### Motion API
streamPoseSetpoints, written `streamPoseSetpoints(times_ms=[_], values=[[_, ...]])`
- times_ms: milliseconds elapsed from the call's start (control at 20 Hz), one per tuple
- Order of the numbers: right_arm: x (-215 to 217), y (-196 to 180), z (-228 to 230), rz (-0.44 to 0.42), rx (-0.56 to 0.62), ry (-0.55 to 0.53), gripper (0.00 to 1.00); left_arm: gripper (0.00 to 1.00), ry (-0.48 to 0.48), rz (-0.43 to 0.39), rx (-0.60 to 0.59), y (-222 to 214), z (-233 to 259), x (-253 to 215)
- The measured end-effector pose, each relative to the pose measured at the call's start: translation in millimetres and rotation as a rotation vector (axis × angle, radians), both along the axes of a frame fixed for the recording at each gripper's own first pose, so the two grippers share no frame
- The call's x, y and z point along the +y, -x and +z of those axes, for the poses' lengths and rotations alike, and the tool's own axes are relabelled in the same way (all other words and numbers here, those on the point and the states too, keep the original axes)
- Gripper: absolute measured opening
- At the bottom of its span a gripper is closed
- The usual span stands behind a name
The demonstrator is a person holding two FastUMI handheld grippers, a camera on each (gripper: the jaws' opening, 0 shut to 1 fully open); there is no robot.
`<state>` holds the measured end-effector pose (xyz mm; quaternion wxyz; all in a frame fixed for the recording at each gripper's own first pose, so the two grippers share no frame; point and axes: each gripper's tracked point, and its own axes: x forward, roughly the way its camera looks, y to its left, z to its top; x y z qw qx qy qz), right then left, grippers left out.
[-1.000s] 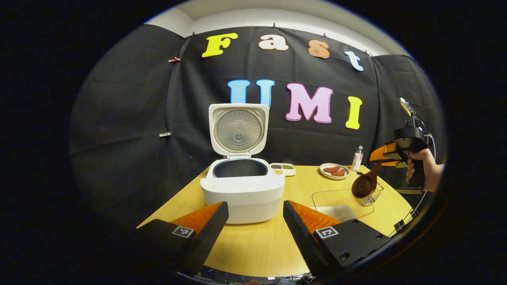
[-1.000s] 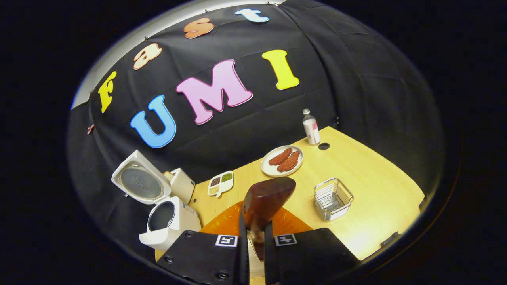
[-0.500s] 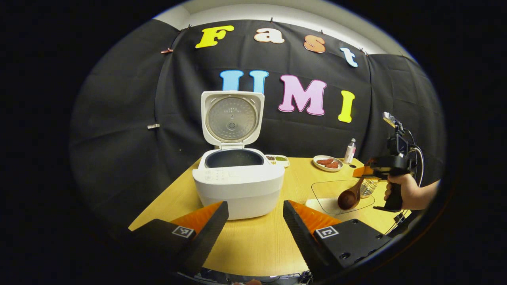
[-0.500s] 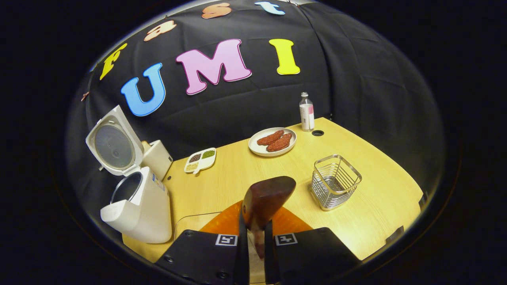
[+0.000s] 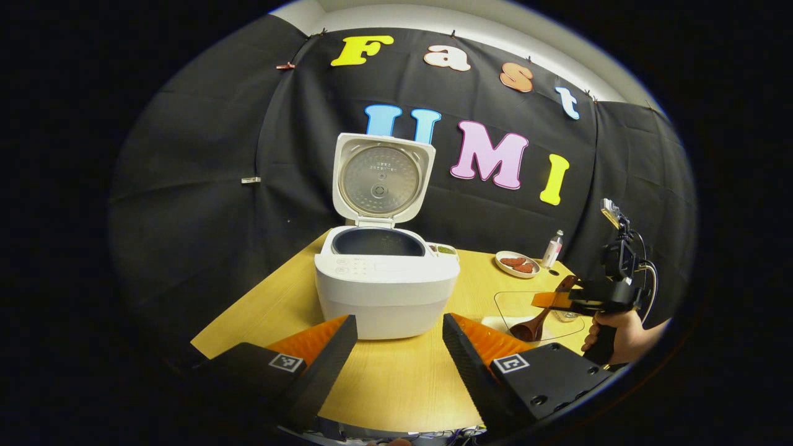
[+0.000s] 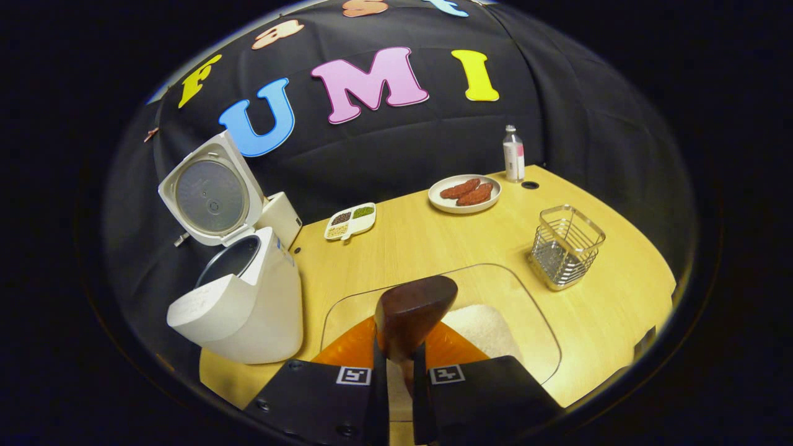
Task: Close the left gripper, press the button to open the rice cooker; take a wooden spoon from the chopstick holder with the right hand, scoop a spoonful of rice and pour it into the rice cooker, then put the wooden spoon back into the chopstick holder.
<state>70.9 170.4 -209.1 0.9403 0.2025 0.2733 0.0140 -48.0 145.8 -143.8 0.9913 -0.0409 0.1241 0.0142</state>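
Observation:
The white rice cooker (image 5: 387, 291) (image 6: 245, 303) stands on the table with its lid (image 5: 381, 179) raised and the dark pot bare. My left gripper (image 5: 399, 347) is open in front of it, touching nothing. My right gripper (image 6: 399, 396) is shut on the wooden spoon (image 6: 409, 313), whose bowl hangs over the clear glass dish (image 6: 520, 303) of white rice (image 6: 480, 325). In the left gripper view the right gripper (image 5: 560, 300), held by a hand (image 5: 610, 334), dips the wooden spoon (image 5: 530, 328) into that dish (image 5: 508, 303). The wire chopstick holder (image 6: 565, 255) stands on the right.
At the back of the wooden table (image 6: 403, 248) lie a divided dish of beans (image 6: 350, 221), a plate of red food (image 6: 464, 193) and a small bottle (image 6: 513, 162). A round hole (image 6: 530, 184) sits next to the bottle. The black cloth wall closes the rear.
The right gripper has come down and toward the front with the spoon, from above the chopstick holder to the rice dish. The left gripper has stayed open, its view shifting slightly.

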Motion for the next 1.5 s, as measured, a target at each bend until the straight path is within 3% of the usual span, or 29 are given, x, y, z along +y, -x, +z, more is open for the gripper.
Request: streamPoseSetpoints(times_ms=[250,350,550,750,1000,1350,1500], values=[[8.0,7.1,-0.3,-0.038,0.087,-0.114,0.20,0.95,0.016,0.019,0.015,2.0,-3.6,11.3],[3.6,10.2,-1.2,-0.090,0.133,-0.199,0.20,0.95,0.025,0.027,0.021,2.5,-5.3,13.0],[-11.1,15.5,-5.9,-0.152,0.197,-0.318,0.20,0.95,0.107,0.033,0.033,-0.4,-4.8,8.3],[-24.5,16.8,3.5,-0.197,0.212,-0.423,0.20,0.95,0.105,0.021,0.039,-4.8,-5.7,4.5],[-49.8,18.5,20.7,-0.241,0.203,-0.488,0.19,0.95,0.177,0.019,0.034,-7.1,6.8,-0.1],[-70.9,7.0,50.1,-0.308,0.176,-0.640,0.19,0.95,0.130,-0.006,0.039,-1.5,10.1,-5.8],[-67.0,-0.1,64.3,-0.294,0.158,-0.654,0.19,0.95,0.128,-0.005,0.032,0.0,11.2,-7.8]])
